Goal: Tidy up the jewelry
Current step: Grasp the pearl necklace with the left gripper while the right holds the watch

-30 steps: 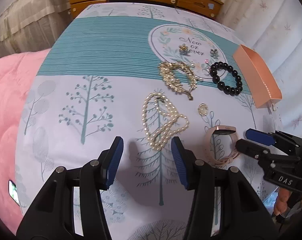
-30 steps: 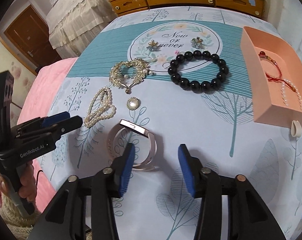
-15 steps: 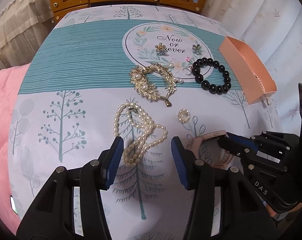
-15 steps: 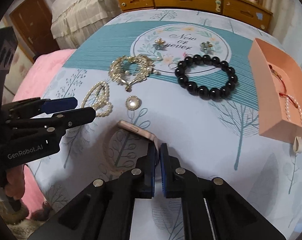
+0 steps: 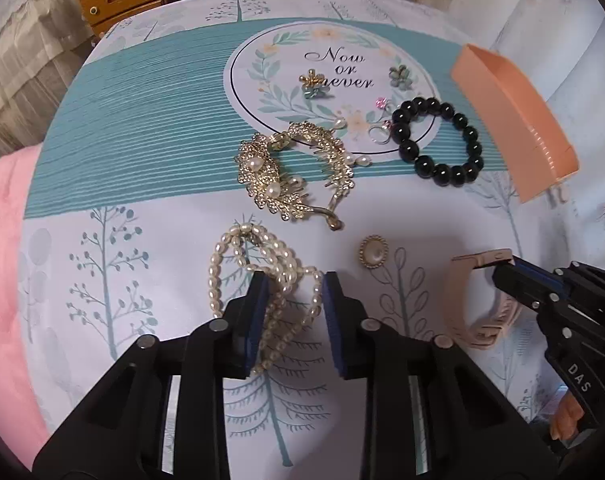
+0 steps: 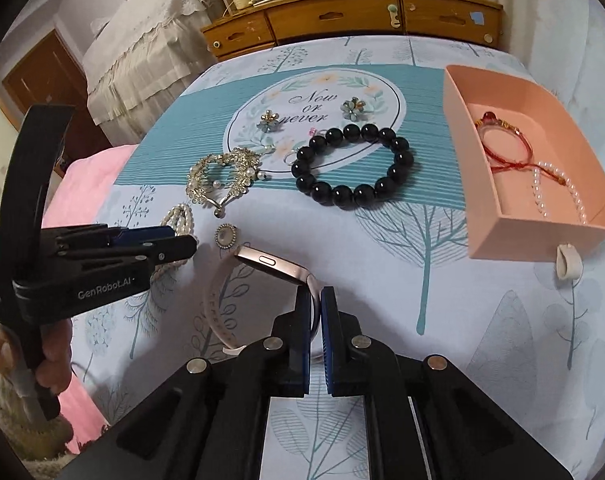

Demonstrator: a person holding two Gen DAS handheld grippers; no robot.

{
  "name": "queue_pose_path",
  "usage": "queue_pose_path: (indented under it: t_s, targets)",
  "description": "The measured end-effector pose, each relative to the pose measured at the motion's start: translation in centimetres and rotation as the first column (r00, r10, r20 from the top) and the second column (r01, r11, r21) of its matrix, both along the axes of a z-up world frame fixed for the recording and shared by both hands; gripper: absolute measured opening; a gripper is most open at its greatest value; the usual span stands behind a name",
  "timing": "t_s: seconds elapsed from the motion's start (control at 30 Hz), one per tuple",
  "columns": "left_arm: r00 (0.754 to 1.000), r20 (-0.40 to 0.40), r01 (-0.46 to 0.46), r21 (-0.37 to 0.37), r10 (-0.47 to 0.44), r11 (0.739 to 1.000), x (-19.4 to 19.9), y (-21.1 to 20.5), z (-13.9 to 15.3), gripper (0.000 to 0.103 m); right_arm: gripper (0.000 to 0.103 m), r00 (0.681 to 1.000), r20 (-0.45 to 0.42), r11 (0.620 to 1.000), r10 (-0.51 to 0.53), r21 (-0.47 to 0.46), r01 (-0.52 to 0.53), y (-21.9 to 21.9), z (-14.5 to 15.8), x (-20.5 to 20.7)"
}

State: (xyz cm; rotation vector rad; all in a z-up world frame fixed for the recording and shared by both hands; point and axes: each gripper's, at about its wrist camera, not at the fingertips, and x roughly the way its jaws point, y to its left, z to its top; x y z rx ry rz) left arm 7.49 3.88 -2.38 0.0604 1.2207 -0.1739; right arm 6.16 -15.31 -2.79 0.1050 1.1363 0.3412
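A looped pearl necklace (image 5: 238, 256) lies on the patterned bedspread. My left gripper (image 5: 294, 304) straddles its lower strands and its jaws are closing, with a gap still showing beside the pearls. To the right, my right gripper (image 6: 315, 300) is shut on the band of a pink smartwatch (image 6: 270, 262), which rests on the cloth. The peach box (image 6: 542, 236) at the right holds a red cord bracelet (image 6: 502, 148) and a thin pearl strand (image 6: 538, 188).
A black bead bracelet (image 5: 406, 148), a gold pearl hair comb (image 5: 270, 176), a round pearl brooch (image 5: 373, 257), two flower earrings (image 5: 314, 82) and a small ring (image 5: 378, 134) lie on the bedspread. A wooden dresser (image 6: 342, 16) stands behind, and a pink blanket (image 5: 2, 240) lies to the left.
My left gripper moved forward over the pearl necklace and narrowed around its strands. My right gripper went from open beside the watch to shut on its band.
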Motion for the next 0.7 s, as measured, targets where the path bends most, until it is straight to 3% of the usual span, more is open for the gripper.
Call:
queue_pose_path:
  t_s: [0.1,0.2,0.4,0.7]
  targets:
    - [0.999,-0.014,-0.032,0.0,0.032,0.999,0.5,0.6,0.0,0.007,0.005,1.0,-0.006,1.0,-0.002,0.015,0.002,-0.2,-0.3,0.0]
    - [0.996,-0.034,-0.088,-0.085,0.086,0.992,0.9,2.0,0.1,0.003,0.005,1.0,-0.003,1.0,-0.005,0.03,0.005,-0.5,-0.3,-0.2]
    - [0.988,0.006,-0.151,-0.175,0.154,0.973,0.4,3.7,2.2,0.003,0.005,1.0,0.026,0.998,-0.016,0.065,0.015,-1.6,0.7,-0.6]
    - [0.986,0.055,-0.146,-0.191,0.159,0.971,0.3,2.9,5.7,0.003,0.005,0.996,0.077,0.995,-0.034,0.099,0.027,-2.8,3.1,-1.5]
